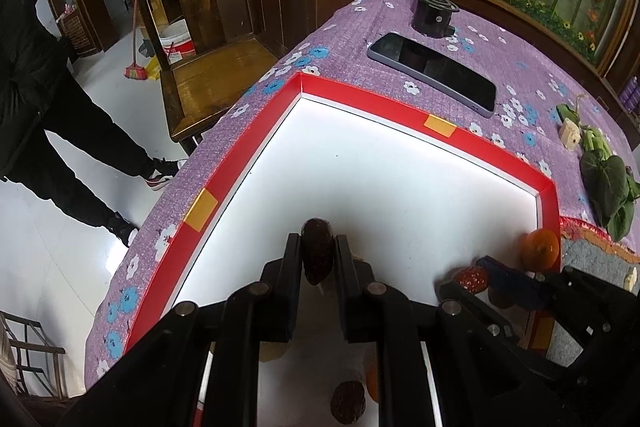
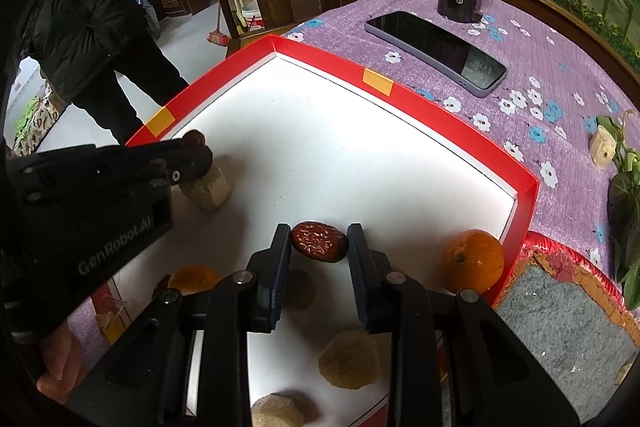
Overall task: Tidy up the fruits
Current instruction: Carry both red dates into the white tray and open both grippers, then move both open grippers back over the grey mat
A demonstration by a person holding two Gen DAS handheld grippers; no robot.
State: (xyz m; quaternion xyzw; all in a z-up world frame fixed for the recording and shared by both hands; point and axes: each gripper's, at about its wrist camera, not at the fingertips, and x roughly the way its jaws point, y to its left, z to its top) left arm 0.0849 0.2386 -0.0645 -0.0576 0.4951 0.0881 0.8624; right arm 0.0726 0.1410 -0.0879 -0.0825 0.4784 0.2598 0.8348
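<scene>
Left gripper (image 1: 318, 255) fingers clamp a dark fruit (image 1: 317, 251); right gripper (image 2: 319, 245) fingers clamp a red slice (image 2: 319, 241).

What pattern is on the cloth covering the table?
Purple tablecloth with white and blue flowers, clearest in the left wrist view.

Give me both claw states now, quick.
Left claw: shut on a dark reddish-brown fruit piece.
Right claw: shut on a flat red speckled fruit slice.
</scene>
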